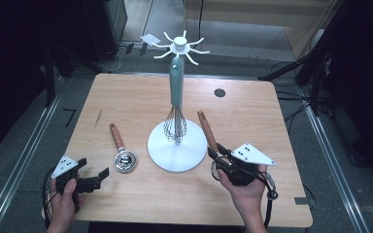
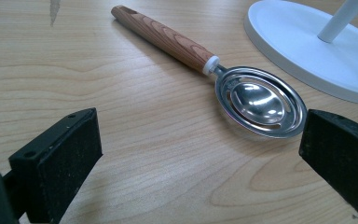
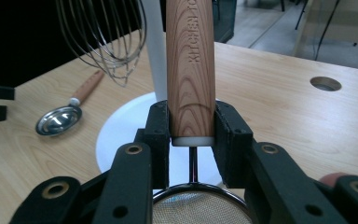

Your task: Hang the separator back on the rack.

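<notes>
Two jaws of my right gripper clamp the strainer handle, left gripper gaping empty, so I lift it upright toward the rack hooks.

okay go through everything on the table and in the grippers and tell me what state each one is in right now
Strainer: held by its wooden handle, lifted off the table.
Right gripper: shut on the strainer's handle.
Left gripper: open, nothing between the jaws, low over the table.
Scoop: lying flat on the table, bowl up, untouched.
Whisk: hanging from the rack, wires down.
Rack: upright on the table; its other hooks are bare.
</notes>
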Demonstrator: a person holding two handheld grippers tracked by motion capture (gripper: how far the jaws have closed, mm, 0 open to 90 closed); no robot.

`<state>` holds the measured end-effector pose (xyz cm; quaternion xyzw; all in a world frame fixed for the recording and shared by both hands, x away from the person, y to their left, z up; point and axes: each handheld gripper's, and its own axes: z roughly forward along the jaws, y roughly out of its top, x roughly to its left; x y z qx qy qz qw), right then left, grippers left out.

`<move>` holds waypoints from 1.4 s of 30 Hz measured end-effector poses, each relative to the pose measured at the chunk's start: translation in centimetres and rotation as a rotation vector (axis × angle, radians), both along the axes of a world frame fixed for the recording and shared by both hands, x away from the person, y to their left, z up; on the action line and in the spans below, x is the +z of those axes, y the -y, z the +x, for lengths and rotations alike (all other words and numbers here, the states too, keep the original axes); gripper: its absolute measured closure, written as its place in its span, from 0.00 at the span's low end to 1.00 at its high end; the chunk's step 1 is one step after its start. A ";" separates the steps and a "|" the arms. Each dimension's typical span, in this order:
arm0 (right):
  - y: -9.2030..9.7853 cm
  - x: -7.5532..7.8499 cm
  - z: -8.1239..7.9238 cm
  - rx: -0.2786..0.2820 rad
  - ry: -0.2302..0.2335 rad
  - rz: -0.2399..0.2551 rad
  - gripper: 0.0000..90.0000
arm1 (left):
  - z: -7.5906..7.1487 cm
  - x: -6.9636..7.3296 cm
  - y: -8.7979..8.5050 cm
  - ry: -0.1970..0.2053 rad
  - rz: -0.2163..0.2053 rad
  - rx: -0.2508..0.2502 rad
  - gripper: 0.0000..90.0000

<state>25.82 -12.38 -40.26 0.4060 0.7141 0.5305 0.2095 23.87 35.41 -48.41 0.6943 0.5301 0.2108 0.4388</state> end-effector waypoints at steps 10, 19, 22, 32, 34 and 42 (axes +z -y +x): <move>0.0 0.9 0.0 -0.017 0.037 0.012 0.78 | -0.1 0.0 0.1 0.002 0.002 -0.006 0.00; -0.3 2.3 0.1 0.010 0.075 0.039 0.78 | -0.1 0.0 0.1 0.002 0.008 -0.006 0.00; -0.5 2.6 0.1 0.020 0.086 0.043 0.78 | -0.1 0.0 0.1 0.002 0.007 -0.009 0.00; -1.3 3.8 -0.3 0.024 0.141 0.039 0.78 | -0.1 0.0 0.1 0.001 0.009 -0.010 0.00; -1.4 4.3 -0.4 0.021 0.159 0.044 0.78 | -0.1 0.0 0.1 0.001 0.010 -0.011 0.00; -1.7 5.3 -0.7 0.006 0.192 0.054 0.78 | -0.1 0.0 0.2 0.002 0.012 -0.011 0.00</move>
